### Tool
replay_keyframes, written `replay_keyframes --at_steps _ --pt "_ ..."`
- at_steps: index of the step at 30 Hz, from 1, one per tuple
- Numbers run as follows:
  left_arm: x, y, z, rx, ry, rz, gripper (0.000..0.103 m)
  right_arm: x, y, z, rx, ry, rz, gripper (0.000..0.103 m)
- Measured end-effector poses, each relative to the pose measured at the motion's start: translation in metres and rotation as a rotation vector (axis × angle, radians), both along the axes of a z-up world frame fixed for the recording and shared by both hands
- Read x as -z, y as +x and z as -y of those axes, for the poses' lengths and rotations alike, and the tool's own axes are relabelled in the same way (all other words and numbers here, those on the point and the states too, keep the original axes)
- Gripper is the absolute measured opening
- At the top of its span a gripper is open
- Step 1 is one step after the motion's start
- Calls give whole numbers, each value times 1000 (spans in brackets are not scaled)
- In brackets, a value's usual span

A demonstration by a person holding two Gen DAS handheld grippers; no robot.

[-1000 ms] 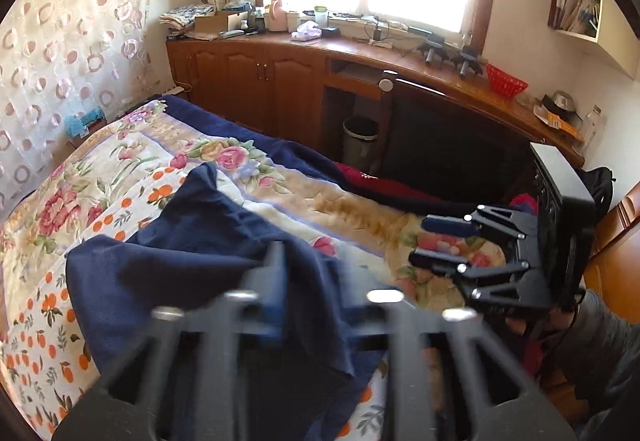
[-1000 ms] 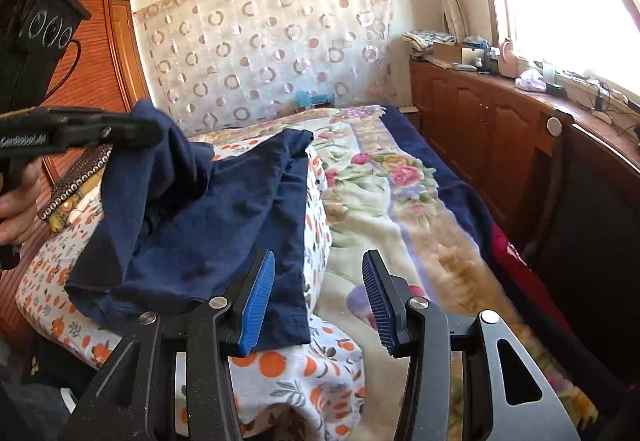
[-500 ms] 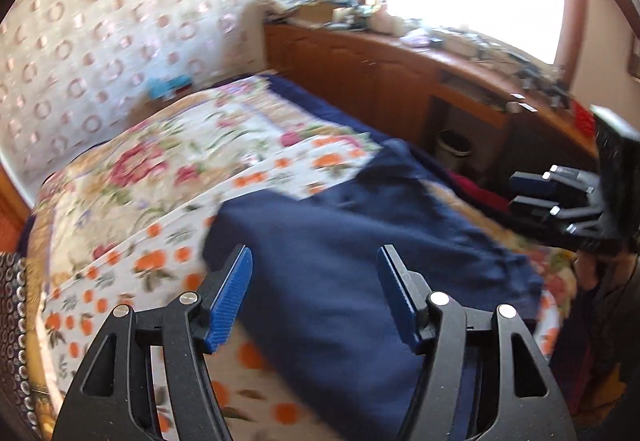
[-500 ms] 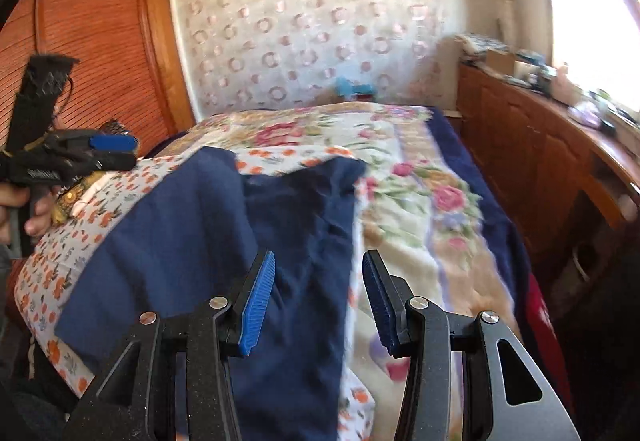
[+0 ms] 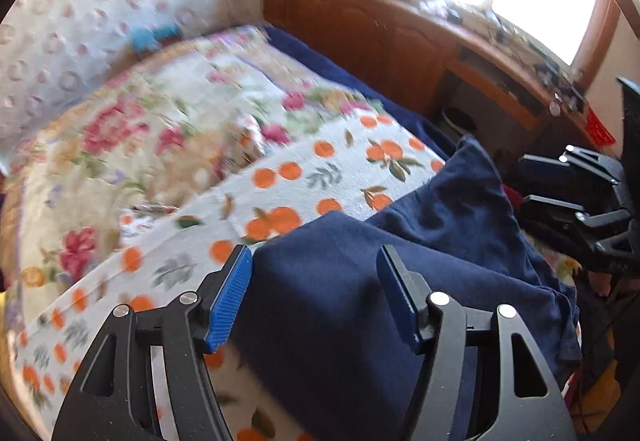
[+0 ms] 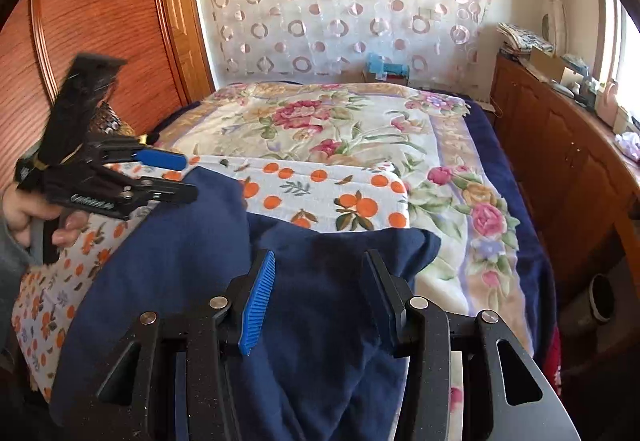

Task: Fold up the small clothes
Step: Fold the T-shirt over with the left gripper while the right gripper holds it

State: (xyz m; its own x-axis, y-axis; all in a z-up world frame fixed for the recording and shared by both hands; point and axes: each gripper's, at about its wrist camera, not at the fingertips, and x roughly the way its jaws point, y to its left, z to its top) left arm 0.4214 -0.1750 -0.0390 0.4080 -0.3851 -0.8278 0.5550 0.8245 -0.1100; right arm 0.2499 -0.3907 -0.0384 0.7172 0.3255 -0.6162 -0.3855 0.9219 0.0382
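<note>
Right wrist view: navy garment [image 6: 192, 281] lying rumpled on orange-print cloth [image 6: 340, 193], folded over once at most. Left gripper [image 5: 312, 293] and right gripper [image 6: 318, 291] both released, grasping nothing. Squaring and further folds left, by the look.

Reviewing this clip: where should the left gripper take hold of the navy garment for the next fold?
Probably the raised left edge of the navy garment, where it humps above the orange-print cloth. Come in from the bed's left side with the left gripper, whose open jaws hold nothing.
</note>
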Motion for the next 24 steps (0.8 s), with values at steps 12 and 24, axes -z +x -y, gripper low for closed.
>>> replay_keyframes --at_steps 12,24 --pt "-1 -26 3 162 -19 -9 11 -9 19 -21 7 -18 -45 47" --pt "-2 -100 -79 99 -70 34 11 -7 12 -100 -191 64 -89 47"
